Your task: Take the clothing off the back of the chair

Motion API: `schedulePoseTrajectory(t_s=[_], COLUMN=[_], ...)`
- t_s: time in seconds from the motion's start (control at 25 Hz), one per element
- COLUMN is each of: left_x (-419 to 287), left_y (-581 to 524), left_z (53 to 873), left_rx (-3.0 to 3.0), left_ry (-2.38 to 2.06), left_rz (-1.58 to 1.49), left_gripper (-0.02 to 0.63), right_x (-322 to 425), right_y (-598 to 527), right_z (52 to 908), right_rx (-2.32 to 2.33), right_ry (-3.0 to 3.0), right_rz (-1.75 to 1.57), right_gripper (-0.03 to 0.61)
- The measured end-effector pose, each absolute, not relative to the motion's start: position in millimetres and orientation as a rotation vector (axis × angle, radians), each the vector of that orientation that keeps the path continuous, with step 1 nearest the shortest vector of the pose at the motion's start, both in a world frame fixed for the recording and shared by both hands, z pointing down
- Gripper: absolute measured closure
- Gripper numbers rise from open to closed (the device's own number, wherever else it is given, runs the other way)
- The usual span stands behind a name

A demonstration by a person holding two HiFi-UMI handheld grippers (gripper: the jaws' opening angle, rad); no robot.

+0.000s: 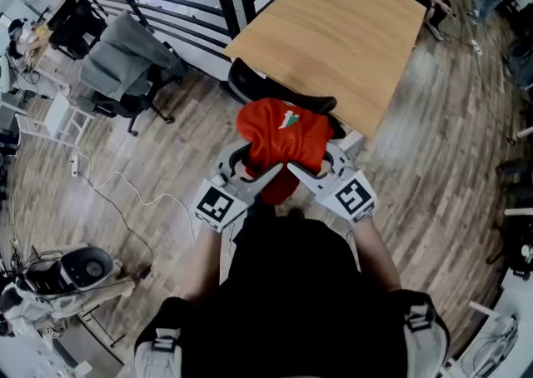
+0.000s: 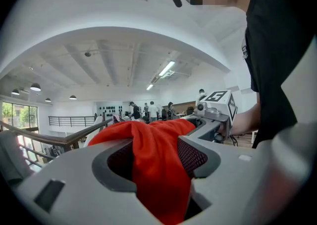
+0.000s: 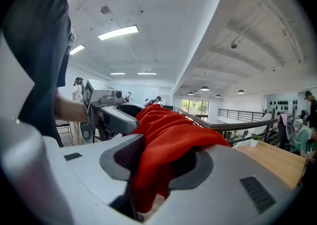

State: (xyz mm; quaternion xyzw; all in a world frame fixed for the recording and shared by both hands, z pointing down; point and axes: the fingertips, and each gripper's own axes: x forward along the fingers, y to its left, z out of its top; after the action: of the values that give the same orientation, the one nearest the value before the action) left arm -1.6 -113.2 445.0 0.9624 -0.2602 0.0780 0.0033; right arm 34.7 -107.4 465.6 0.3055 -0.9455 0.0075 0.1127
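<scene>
Two grippers were seen clamped on one red garment (image 1: pixel 279 139). On the left, the left gripper (image 1: pixel 260 178) was closed on a fold of cloth that filled the gap between its pads. On the right, the right gripper (image 1: pixel 306 175) was pinched on another fold in the same way. The garment was held bunched between them, just in front of the black chair back (image 1: pixel 250 83); whether any cloth touched the chair could not be told. The lift-off was judged nearly done, and a pull up and toward the person was called for next. No clear long axis was shown by the crumpled bundle. It was stretched slightly from chair to person, with its loose end hung down between the grippers and a small pale logo (image 1: pixel 289 119) turned upward.
</scene>
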Motion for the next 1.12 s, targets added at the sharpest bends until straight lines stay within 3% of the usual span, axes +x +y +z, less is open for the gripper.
schedulePoseTrajectory(t_s=[1.12], left_x=[6], left_y=[-50], left_z=[461], left_rx=[2.949], left_ry=[-0.912], left_rz=[0.270], left_gripper=[0.357], right_x=[41], right_y=[-46], right_z=[482], right_rx=[0.774], right_ry=[-2.814], right_rz=[0.025], right_gripper=[0.422])
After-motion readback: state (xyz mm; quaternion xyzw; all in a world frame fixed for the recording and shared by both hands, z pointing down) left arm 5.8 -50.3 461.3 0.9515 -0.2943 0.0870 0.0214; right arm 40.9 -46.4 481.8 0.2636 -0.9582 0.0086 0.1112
